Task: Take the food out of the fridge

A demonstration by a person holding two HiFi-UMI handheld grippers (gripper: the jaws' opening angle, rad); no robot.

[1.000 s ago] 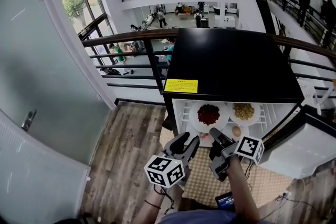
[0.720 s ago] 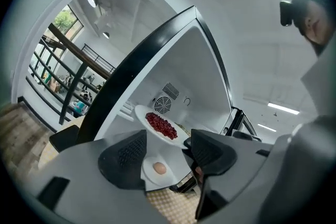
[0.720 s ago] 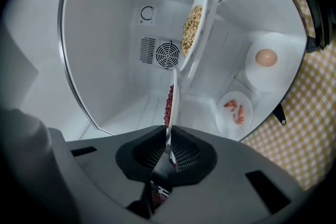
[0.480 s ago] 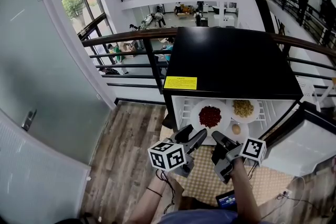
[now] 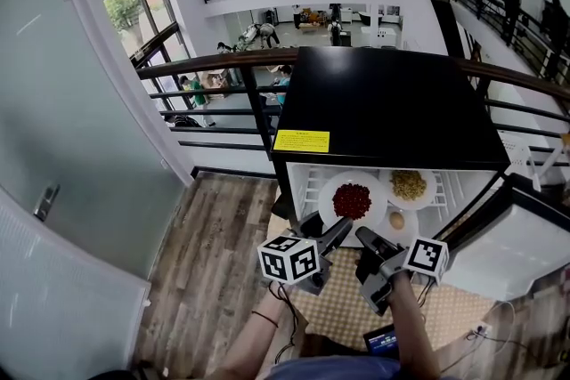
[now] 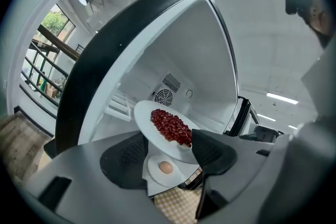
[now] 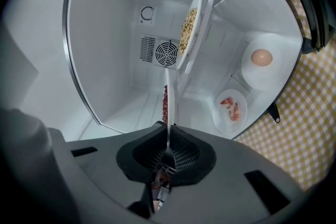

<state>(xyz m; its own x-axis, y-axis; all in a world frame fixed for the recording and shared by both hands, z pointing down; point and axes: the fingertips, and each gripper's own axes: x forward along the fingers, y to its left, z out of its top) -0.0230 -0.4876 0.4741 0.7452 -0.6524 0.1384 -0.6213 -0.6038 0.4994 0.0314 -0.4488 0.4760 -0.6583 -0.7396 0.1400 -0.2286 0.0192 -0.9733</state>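
Observation:
A black mini fridge [image 5: 392, 107] stands open with white plates inside. My right gripper [image 5: 365, 238] is closing on the near rim of the white plate of red food [image 5: 353, 200], which shows edge-on [image 7: 168, 94] running into my pinched jaws [image 7: 168, 152]. My left gripper [image 5: 324, 230] hangs wide open just left of it with nothing held. In the left gripper view the red food plate [image 6: 170, 127] lies beyond the spread jaws [image 6: 169, 138]. A plate of yellowish grains [image 5: 409, 185] sits beside it. Below are a plate with an egg [image 7: 261, 57] and one with shrimp [image 7: 231, 107].
The fridge door [image 5: 525, 236] hangs open at the right. A yellow checked cloth [image 5: 392, 307] lies below the fridge opening on the wooden floor [image 5: 214, 262]. A dark railing [image 5: 205, 67] runs behind the fridge. A small device [image 5: 385, 339] lies near my body.
My left gripper has opened wide and shifted a little toward the fridge. The right gripper has stayed at the red food plate's rim, its jaws narrowing.

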